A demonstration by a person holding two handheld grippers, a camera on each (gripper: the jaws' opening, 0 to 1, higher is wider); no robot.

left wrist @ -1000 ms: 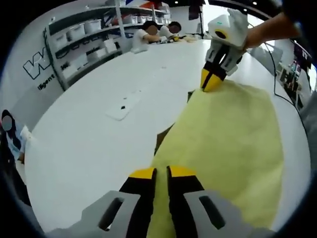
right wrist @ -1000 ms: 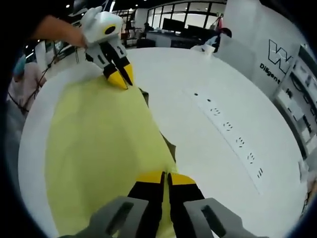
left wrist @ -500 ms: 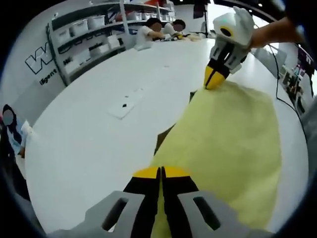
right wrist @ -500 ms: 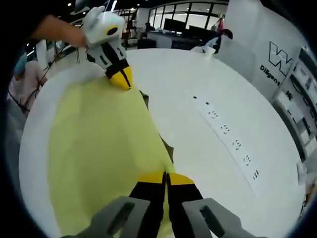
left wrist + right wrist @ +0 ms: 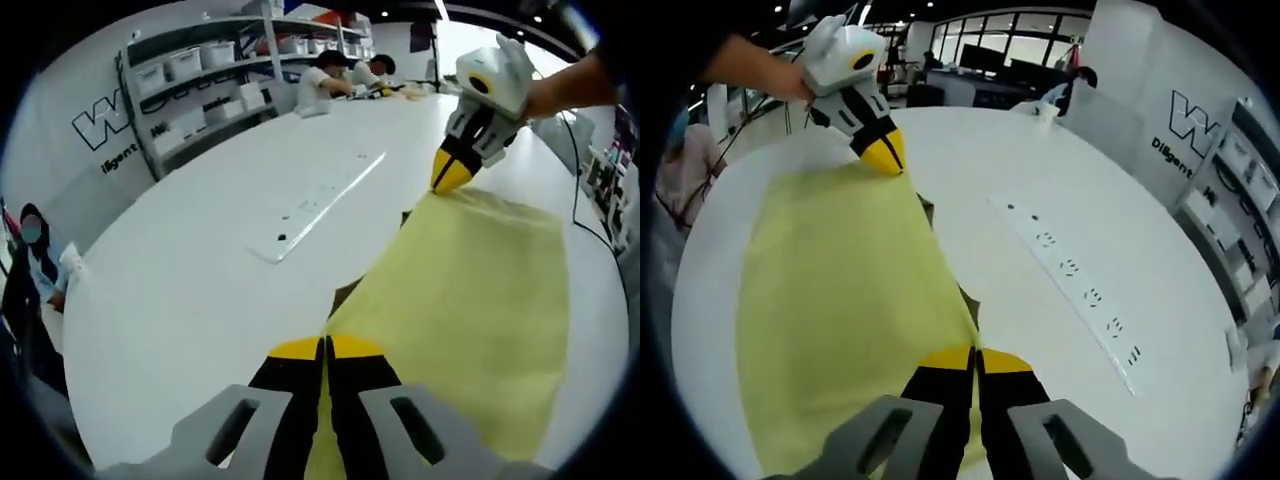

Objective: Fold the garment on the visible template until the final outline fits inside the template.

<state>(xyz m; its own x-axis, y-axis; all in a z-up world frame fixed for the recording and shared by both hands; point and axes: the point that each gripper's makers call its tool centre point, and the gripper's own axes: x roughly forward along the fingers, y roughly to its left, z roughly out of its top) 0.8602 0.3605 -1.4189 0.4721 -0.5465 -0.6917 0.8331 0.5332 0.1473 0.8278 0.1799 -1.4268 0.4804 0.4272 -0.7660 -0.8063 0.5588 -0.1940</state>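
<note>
The left gripper [image 5: 325, 350] is clenched on the near corner of the one garment [image 5: 470, 300], a soft, matte, pale yellow cloth of roughly rectangular shape. It lies spread on the smooth white worktop [image 5: 190, 290], its long axis running away toward the right gripper [image 5: 452, 178], which grasps the far corner. A dark strip of template [image 5: 345, 292] peeks from under the cloth's edge. Beyond lies one long white power strip [image 5: 315, 205]. In the right gripper view, its yellow-tipped jaws pinch the cloth.
</note>
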